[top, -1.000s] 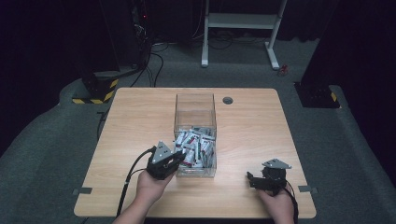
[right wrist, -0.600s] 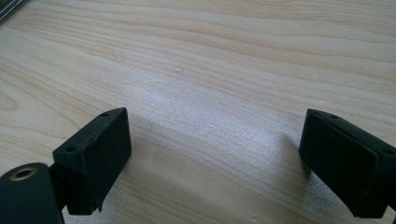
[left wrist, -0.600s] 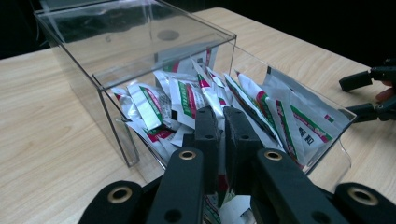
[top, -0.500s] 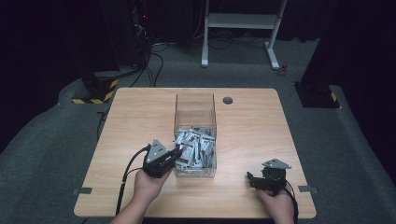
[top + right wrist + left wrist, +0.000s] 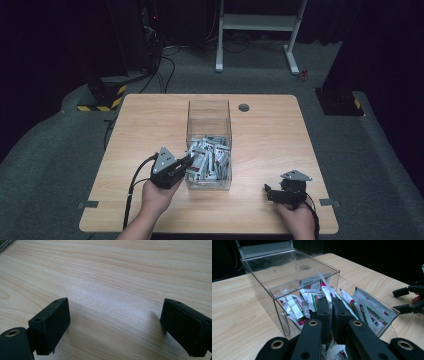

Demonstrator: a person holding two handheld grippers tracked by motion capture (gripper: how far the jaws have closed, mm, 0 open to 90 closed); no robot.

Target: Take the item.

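Observation:
A clear plastic box (image 5: 208, 111) stands in the middle of the wooden table (image 5: 150, 125), its near half piled with white sachets (image 5: 214, 156) printed in green and red. My left gripper (image 5: 188, 161) reaches over the box's near left rim into the pile. In the left gripper view its jaws (image 5: 331, 302) are pressed together on a sachet (image 5: 322, 287) that sticks up between them, among the other sachets (image 5: 367, 312) in the box (image 5: 274, 272). My right gripper (image 5: 268, 192) rests low over bare wood at the near right, open (image 5: 115, 322) and holding nothing.
A round cable hole (image 5: 243, 107) sits in the table behind the box. A white desk frame (image 5: 260, 30) and black equipment stand on the grey floor beyond. My right gripper (image 5: 405, 300) lies right of the box in the left gripper view.
The left gripper has drawn slightly to the left at the box's near left corner. The right gripper has stayed put.

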